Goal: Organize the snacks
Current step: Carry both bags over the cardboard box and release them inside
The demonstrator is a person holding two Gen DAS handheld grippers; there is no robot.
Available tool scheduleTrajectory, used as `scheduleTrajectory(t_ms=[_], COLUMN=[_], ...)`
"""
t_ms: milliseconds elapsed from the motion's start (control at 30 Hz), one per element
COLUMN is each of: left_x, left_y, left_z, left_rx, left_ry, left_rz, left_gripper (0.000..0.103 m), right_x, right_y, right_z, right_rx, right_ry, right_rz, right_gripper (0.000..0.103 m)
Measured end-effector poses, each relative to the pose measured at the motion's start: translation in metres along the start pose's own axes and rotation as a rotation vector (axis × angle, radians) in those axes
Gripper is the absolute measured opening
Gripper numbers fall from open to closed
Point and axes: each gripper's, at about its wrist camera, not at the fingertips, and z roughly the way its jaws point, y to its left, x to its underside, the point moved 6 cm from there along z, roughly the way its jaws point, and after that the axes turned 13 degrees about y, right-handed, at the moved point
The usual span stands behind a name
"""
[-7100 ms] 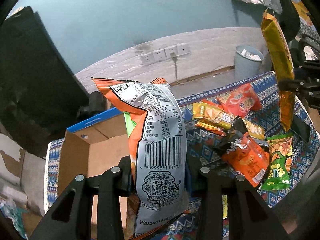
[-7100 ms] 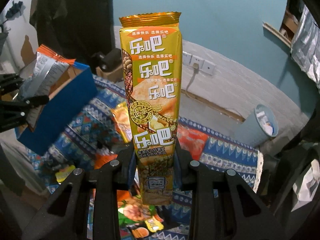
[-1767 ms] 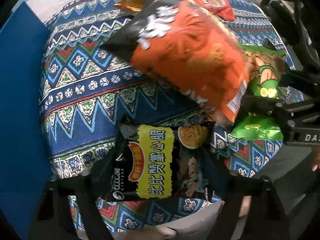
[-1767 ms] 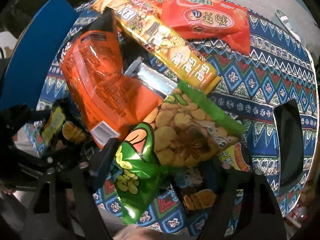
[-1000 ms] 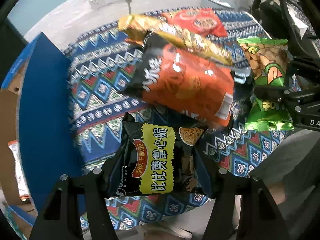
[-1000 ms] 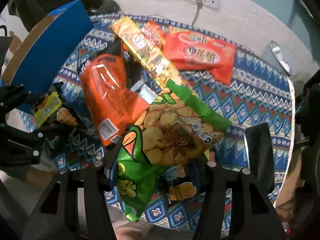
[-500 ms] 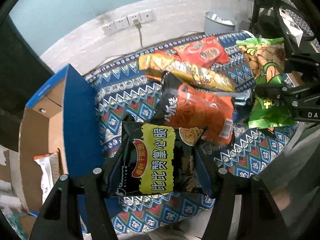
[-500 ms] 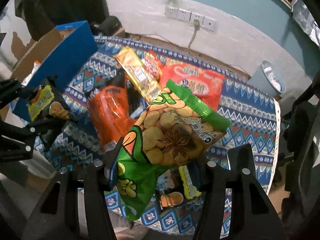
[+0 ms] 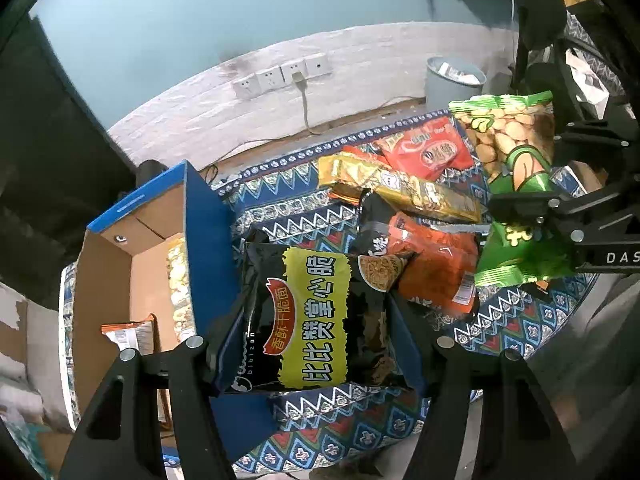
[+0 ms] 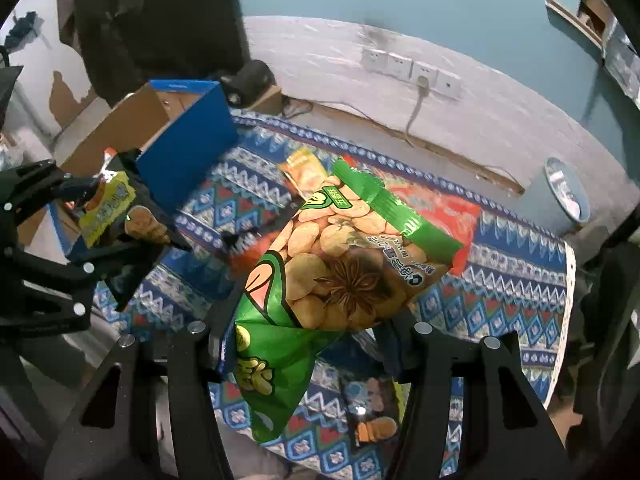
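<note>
In my left gripper (image 9: 316, 344) the jaws are clamped on a black-and-yellow noodle snack bag (image 9: 312, 316), held above the near edge of the patterned tablecloth (image 9: 280, 204). My right gripper (image 10: 308, 344) pinches the lower end of a green broad-bean bag (image 10: 336, 264), which leans up and to the right over the same cloth. Just beyond the noodle bag, an orange-and-black chip bag (image 9: 432, 264) lies on the cloth, with a long gold cracker pack (image 9: 400, 188) across its far end and a red snack bag (image 9: 432, 152) behind that. At the cloth's left edge stands the blue cardboard box (image 9: 204, 240), open, with an orange-edged packet (image 9: 132, 332) inside. Past the cloth's far side I see wall sockets (image 9: 280, 76) and a grey bin (image 9: 452, 84).
</note>
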Motion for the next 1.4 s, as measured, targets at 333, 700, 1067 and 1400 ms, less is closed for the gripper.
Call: scheduleTrajectory(t_ms=[333, 700, 1067, 1400], left_x=[0.005, 0.020, 0.039, 0.064], left_y=[0.033, 0.072, 0.122, 0.182], left_z=[-0.011, -0.015, -0.018, -0.014], left_rx=[-0.022, -0.019, -0.024, -0.055], left_ry=[-0.032, -0.043, -0.051, -0.042], left_rz=[-0.062, -0.146, -0.256, -0.385], left_gripper=[0.067, 0.067, 0.067, 0.067], right_x=[-0.031, -0.066, -0.103, -0.133], right_y=[0.038, 0.077, 0.126, 0.180], right_z=[-0.016, -0.016, -0.005, 0.008], right_rx=[-0.027, -0.050, -0.101, -0.142], right_ry=[-0.054, -0.081, -0.085, -0.074], right_rz=[-0.062, -0.123, -0.175, -0.244], right_gripper=[0.056, 0.056, 0.056, 0.056])
